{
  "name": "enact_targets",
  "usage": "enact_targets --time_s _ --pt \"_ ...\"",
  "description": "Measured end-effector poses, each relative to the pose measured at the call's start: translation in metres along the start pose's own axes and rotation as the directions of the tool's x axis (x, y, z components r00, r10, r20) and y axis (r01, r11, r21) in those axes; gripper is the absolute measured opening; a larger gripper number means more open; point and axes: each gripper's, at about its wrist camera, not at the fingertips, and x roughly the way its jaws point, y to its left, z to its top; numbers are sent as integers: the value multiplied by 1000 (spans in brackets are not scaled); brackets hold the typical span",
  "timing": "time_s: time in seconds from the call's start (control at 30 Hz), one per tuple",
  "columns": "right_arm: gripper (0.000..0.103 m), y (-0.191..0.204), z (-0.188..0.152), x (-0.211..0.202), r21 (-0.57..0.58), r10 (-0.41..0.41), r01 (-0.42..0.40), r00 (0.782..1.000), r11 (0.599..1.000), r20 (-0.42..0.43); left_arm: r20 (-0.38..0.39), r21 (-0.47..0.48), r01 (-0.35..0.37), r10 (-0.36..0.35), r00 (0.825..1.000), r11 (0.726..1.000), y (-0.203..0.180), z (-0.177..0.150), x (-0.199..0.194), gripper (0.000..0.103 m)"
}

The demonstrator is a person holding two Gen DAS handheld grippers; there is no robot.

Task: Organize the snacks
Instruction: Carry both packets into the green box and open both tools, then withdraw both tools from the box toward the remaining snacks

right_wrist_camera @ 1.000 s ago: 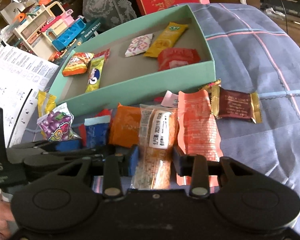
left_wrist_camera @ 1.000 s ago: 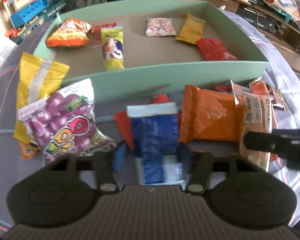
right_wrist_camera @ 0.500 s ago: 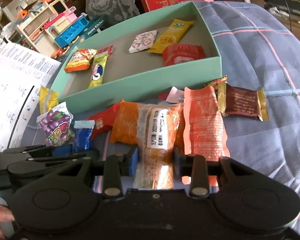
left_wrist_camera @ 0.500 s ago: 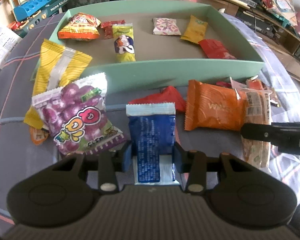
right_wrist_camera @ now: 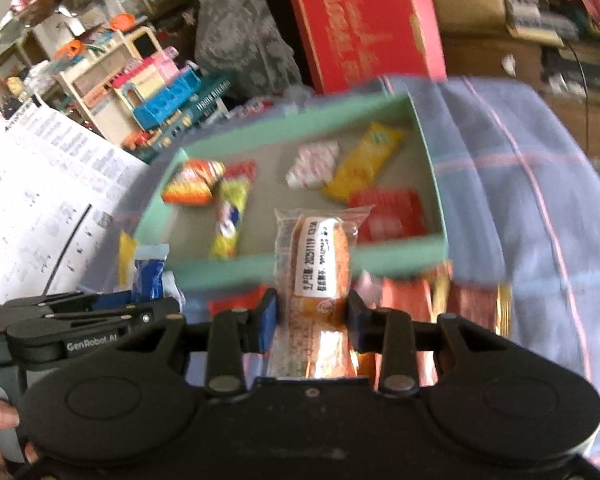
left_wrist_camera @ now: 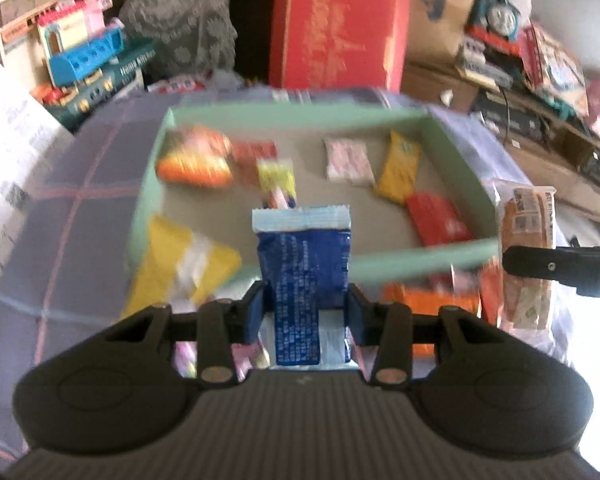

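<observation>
My left gripper (left_wrist_camera: 306, 312) is shut on a blue snack packet (left_wrist_camera: 304, 264) and holds it raised in front of the green tray's near wall (left_wrist_camera: 400, 266). My right gripper (right_wrist_camera: 312, 316) is shut on a clear-wrapped orange bread roll (right_wrist_camera: 320, 264), also raised before the tray wall (right_wrist_camera: 400, 258). The roll also shows in the left wrist view (left_wrist_camera: 528, 240), the blue packet in the right wrist view (right_wrist_camera: 148, 276). The tray holds several snacks: an orange bag (left_wrist_camera: 196, 160), a yellow bar (left_wrist_camera: 400, 168), a red packet (left_wrist_camera: 436, 218).
A yellow packet (left_wrist_camera: 180, 268) lies left of the tray on the checked blue cloth (right_wrist_camera: 520, 184). Orange packets (left_wrist_camera: 428, 300) lie below the tray's near wall. A red box (left_wrist_camera: 340, 24) and toys (left_wrist_camera: 84, 52) stand behind the tray. A printed sheet (right_wrist_camera: 40, 200) lies at left.
Both grippers have lifted their snacks off the cloth and moved up toward the tray. The views now look over the tray's near wall and are blurred by motion.
</observation>
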Motion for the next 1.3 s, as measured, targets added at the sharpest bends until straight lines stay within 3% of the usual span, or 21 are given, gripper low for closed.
enact_targets --time_s 0.27,0.43,0.87,0.93,0.97,1.0,1.03,1.07,1.1,1.13,1.17,1.3 --pt "34 18 62 30 -33 13 -12 999 999 32 60 -53 -43 46 997 998 27 66 15 41" --pt "34 24 77 67 -29 10 -10 1000 1000 6 23 -58 -75 76 997 996 43 87 48 41" --pt "34 25 73 136 -31 50 -54 991 998 -127 -80 -41 -120 117 990 992 60 77 108 41" --pt "34 25 73 137 -36 50 -56 989 998 -137 -83 -36 -124 121 989 992 58 76 110 43" --pt "34 26 73 139 -39 49 -55 989 998 -143 -78 -32 -130 127 989 991 57 75 108 50" --pt "37 26 73 139 -37 51 -57 987 998 -151 -72 -28 -134 132 989 991 55 74 105 68" --pt "44 26 73 137 -30 48 -53 987 998 -154 -61 -25 -140 139 988 990 54 74 102 77" --pt "53 25 74 135 -18 45 -48 987 999 -152 -43 -21 -149 148 988 989 52 73 98 93" --pt "76 25 74 133 -11 42 -44 989 999 -140 -26 -16 -157 156 987 987 50 74 93 101" --pt "96 25 75 128 -8 35 -36 992 999 -119 -11 -13 -162 162 987 987 48 74 89 103" --pt "103 25 75 123 -8 27 -28 995 1000 -97 -1 -13 -160 160 987 987 47 73 84 103" --pt "103 28 75 106 -10 17 -18 998 1000 -62 1 -28 -139 139 990 990 42 73 71 103"
